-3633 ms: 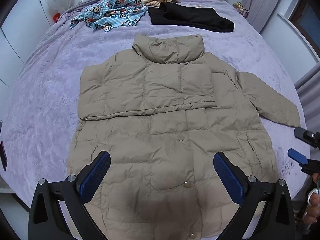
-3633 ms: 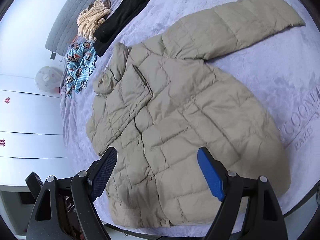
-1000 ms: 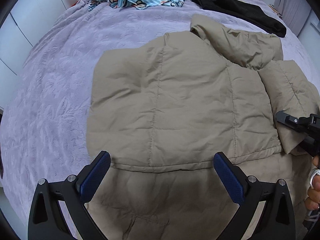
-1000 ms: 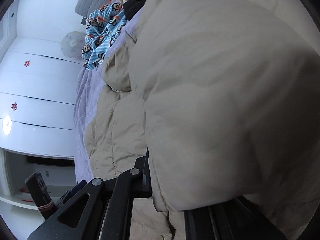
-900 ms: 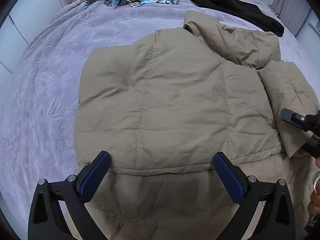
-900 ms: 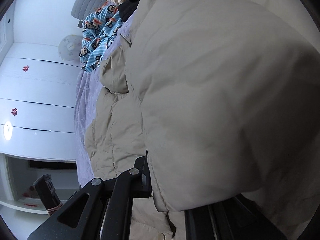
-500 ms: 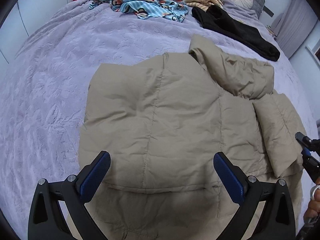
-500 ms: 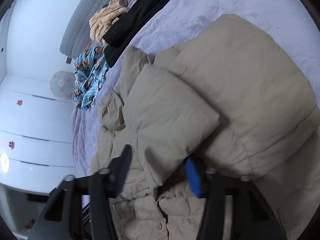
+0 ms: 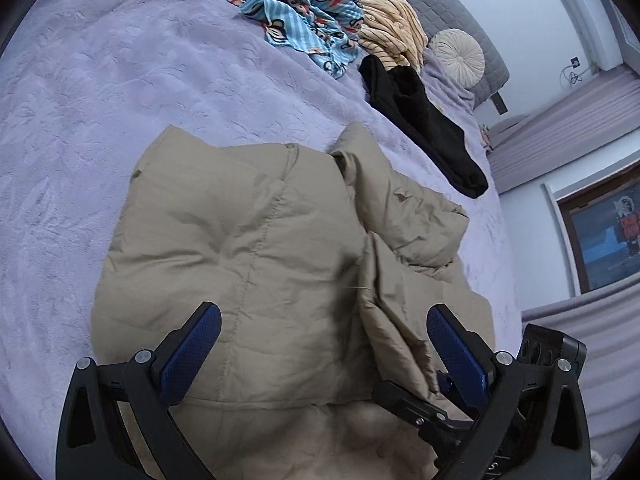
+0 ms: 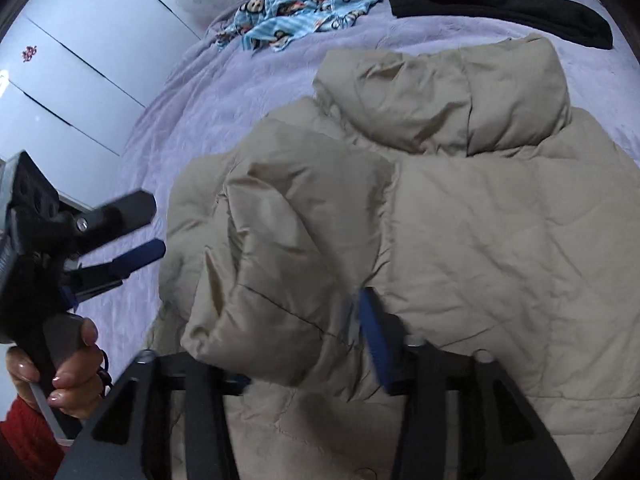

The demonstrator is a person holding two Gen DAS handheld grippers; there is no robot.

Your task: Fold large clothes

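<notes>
Bed (image 9: 120, 80) carried everything: lilac plush cover with an embossed pattern, grey quilted headboard (image 9: 452, 12) at the far end. White wardrobe doors (image 10: 80, 60) stood along one side of the room, with small red marks on them. Lilac curtains (image 9: 568, 120) and a framed window (image 9: 604, 236) were on the other side, and a white unit was mounted high on the wall.

Tan puffer coat (image 9: 260, 248) lay mid-bed with the back panel up, collar (image 10: 460, 96) bunched toward the headboard. One sleeve (image 10: 280, 248) was folded over onto the body.

Beyond the coat, near the headboard: blue cartoon-print garment (image 9: 296, 4), striped cream garment (image 9: 392, 28), black garment (image 9: 420, 120) stretched out just past the collar, round cream cushion (image 9: 456, 56). All lay apart from the coat.

Left claw (image 9: 320, 356) stood wide apart above the coat with nothing between the pads. Left hand (image 10: 68, 368) gripped its handle, red sleeve at the wrist.

Right claw (image 10: 308, 344) had just been opening. Jaws were apart, with the sleeve end lying between them, loose and not pinched. That sleeve bulk blocked most of the near pad in the right wrist view, and the frame was motion-blurred there.
</notes>
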